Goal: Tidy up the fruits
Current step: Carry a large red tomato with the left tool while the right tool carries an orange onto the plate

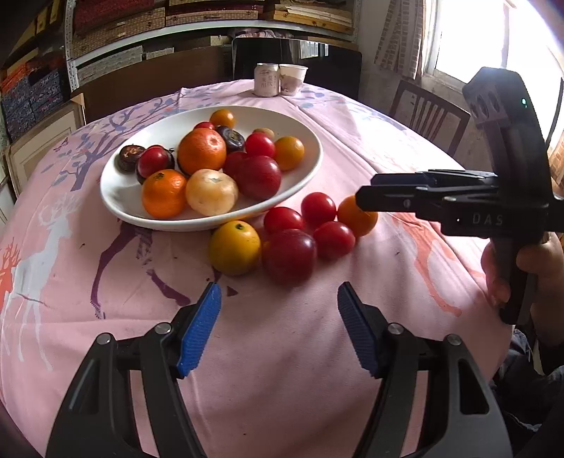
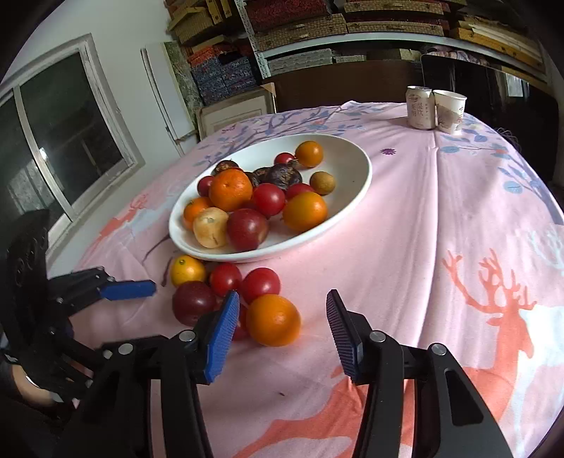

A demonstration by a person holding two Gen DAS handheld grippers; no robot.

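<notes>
A white oval plate (image 1: 310, 169) (image 2: 356, 176) holds several fruits: oranges, red tomatoes, a dark plum, dark mangosteens, a pale fruit. In front of it on the pink cloth lie loose fruits: a yellow orange (image 1: 234, 247) (image 2: 187, 270), a dark plum (image 1: 289, 255) (image 2: 194, 302), three red tomatoes (image 1: 318, 209) (image 2: 260, 284) and an orange (image 1: 356, 215) (image 2: 273, 320). My left gripper (image 1: 278, 306) (image 2: 128, 289) is open and empty, just short of the plum. My right gripper (image 2: 282, 327) (image 1: 365, 200) is open, its jaws either side of the orange, not closed on it.
A drink can (image 1: 267, 79) (image 2: 420, 107) and a paper cup (image 1: 292, 79) (image 2: 449, 111) stand at the table's far edge. Chairs (image 1: 428, 111) and shelves of boxes (image 2: 317, 24) stand beyond. Windows are at the sides.
</notes>
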